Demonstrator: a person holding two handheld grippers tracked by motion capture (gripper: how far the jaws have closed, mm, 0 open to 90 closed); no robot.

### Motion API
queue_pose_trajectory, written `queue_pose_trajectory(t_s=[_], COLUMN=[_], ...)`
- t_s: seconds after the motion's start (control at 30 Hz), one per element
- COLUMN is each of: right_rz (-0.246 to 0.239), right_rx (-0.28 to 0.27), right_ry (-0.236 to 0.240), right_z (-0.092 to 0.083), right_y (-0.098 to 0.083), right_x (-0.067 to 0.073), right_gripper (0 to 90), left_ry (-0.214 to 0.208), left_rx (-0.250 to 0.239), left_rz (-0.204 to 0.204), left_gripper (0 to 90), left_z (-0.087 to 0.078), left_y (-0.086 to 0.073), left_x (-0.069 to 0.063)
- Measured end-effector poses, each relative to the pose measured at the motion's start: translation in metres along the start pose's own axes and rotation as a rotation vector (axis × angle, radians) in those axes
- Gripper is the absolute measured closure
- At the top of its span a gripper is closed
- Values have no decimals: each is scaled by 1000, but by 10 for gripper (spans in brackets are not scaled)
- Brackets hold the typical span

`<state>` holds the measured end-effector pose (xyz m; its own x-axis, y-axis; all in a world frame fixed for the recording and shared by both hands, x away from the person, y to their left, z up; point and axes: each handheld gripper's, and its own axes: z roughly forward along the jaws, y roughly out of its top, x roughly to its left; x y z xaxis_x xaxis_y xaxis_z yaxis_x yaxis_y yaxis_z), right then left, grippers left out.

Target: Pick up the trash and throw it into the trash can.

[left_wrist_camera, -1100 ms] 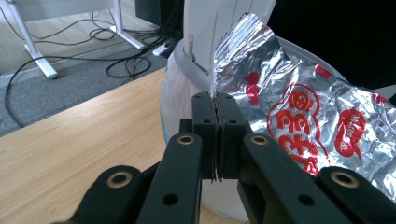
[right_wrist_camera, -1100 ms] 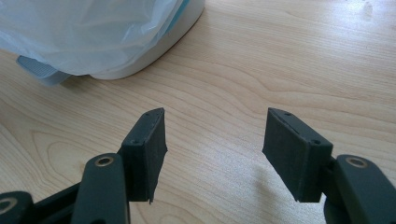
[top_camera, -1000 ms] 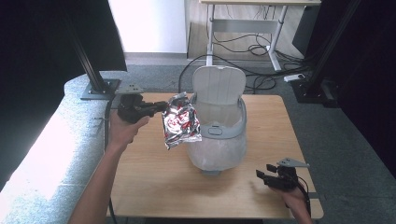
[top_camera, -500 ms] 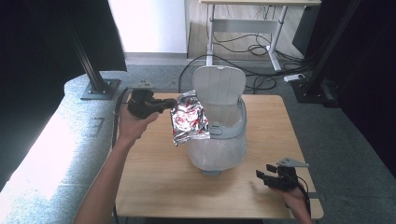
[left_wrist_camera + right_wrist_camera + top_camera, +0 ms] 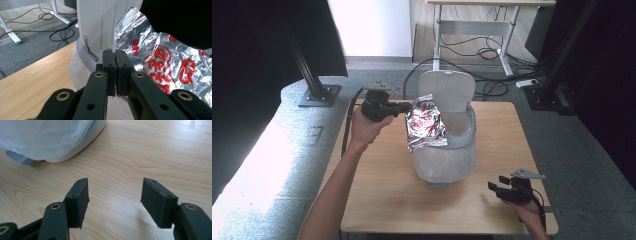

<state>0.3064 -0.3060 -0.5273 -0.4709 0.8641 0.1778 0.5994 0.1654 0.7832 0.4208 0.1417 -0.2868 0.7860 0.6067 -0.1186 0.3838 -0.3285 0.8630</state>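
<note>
Foil wrapper (image 5: 426, 124), pinched at its edge in my left hand-held gripper (image 5: 408, 107), now hangs over the rim of the lidded bin (image 5: 447, 145), having come across from the worktop's (image 5: 377, 190) left side. My right hand-held gripper (image 5: 498, 188) sits unmoved, jaws spread wide, holding nothing.

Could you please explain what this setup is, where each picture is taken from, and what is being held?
No robot here: a person holds a two-jaw tool in each hand. The high view looks down on a wooden table; the other two views come from cameras riding on the tools. The left gripper is shut on the edge of a crinkled silver foil bag with red print, held at the rim of a lined white bin whose lid stands open. The right gripper rests open and empty near the table's edge.
</note>
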Motion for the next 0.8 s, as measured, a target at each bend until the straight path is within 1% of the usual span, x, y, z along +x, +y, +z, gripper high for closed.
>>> queue_pose_trajectory(t_s=[0.4,0.57,0.8], right_rz=[3,4,6], right_rx=[1,0,0], right_ry=[1,1,-1], right_z=[0,0,-1], right_y=[0,0,-1], right_x=[-1,-2,-3], right_gripper=[386,386,386], left_ry=[-10,-15,-26], left_rx=[10,14,27], left_rz=[-5,-7,-2], left_gripper=[879,878,878], left_z=[10,14,27], left_y=[7,13,20], left_x=[0,0,-2])
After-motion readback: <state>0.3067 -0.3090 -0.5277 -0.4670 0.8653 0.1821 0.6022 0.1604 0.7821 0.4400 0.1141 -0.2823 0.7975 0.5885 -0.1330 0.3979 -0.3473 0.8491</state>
